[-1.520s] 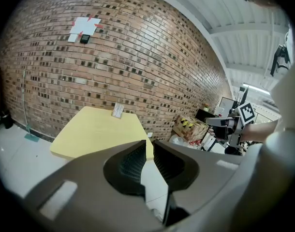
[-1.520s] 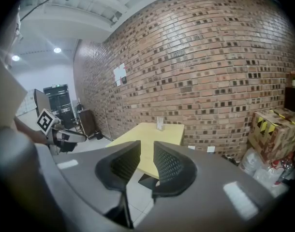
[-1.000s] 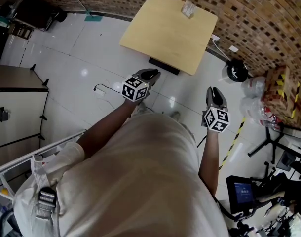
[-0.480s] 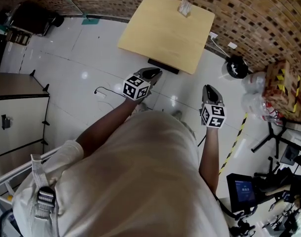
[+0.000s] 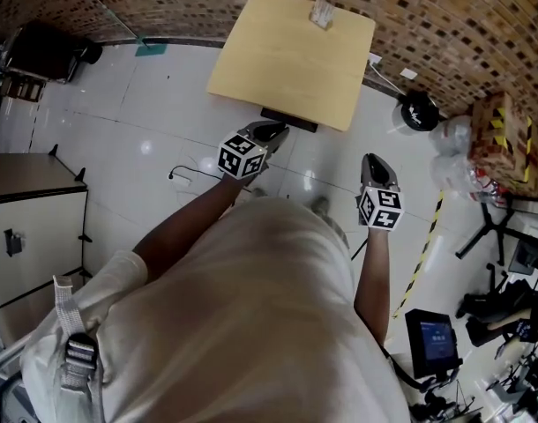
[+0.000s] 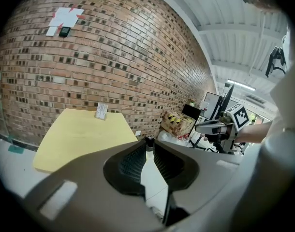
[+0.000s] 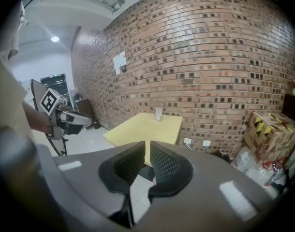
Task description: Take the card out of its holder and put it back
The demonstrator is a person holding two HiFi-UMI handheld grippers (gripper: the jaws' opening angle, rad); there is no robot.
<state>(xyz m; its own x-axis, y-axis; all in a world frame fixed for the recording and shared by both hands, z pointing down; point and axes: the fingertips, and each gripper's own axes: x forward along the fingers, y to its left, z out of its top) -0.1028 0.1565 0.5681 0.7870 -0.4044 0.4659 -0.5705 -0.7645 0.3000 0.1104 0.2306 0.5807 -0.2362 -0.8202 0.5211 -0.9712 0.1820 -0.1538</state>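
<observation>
As tongs point(image 5: 267, 132) point(image 5: 377, 164) hover, card holder point(image 5: 321, 12) well ahead

A pale wooden table point(image 5: 287, 60) stands at my twelve o'clock, against the brick wall point(image 5: 463, 25). At two o'clock sits a cardboard box point(image 5: 503, 148) with yellow-and-black tape, plastic bags point(image 5: 450, 170) just beside it. A grey cabinet point(image 5: 26, 227) is at nine o'clock, a small screen point(image 5: 435, 337) at four, and striped tape point(image 5: 423, 245) lies on the white floor point(image 5: 119, 104).

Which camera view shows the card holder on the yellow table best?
The left gripper view: the card holder shows its upright face, side-on. The head view sees it only from above; the right gripper view shows it smaller and farther.
</observation>
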